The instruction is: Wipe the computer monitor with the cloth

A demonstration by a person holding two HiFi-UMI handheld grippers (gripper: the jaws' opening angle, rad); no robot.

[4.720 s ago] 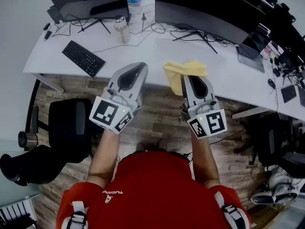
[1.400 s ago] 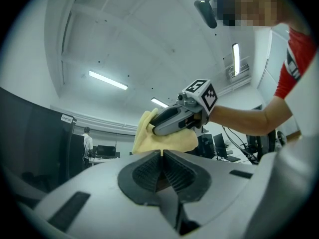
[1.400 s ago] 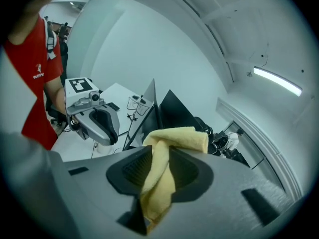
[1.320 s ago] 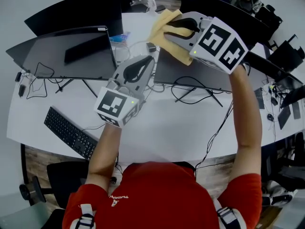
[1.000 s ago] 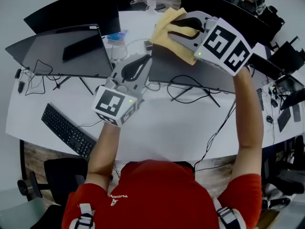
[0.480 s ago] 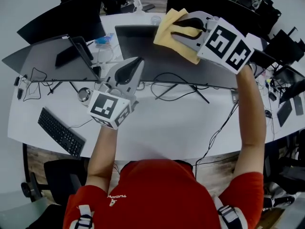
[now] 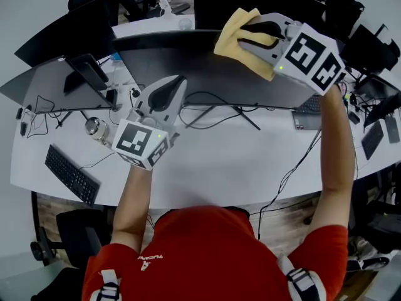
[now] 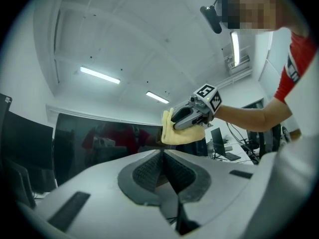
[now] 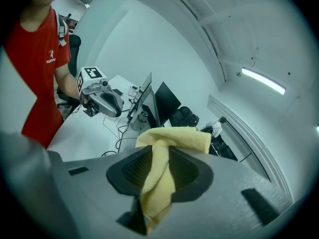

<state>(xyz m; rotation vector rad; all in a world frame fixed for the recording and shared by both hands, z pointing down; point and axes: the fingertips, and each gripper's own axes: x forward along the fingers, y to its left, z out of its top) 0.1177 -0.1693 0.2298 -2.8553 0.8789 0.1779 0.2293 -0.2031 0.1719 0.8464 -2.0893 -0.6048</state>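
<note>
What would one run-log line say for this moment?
right claw: shut on yellow cloth, at top edge of monitor | left claw: shut, empty, above desk

My head camera looks steeply down on the desk point(image 7: 207, 162), with both grippers close below. The camera on my left gripper point(image 7: 178, 83) faces the monitor point(image 8: 99, 138) and my right gripper point(image 8: 172, 127). The right's camera looks back at the left.
</note>
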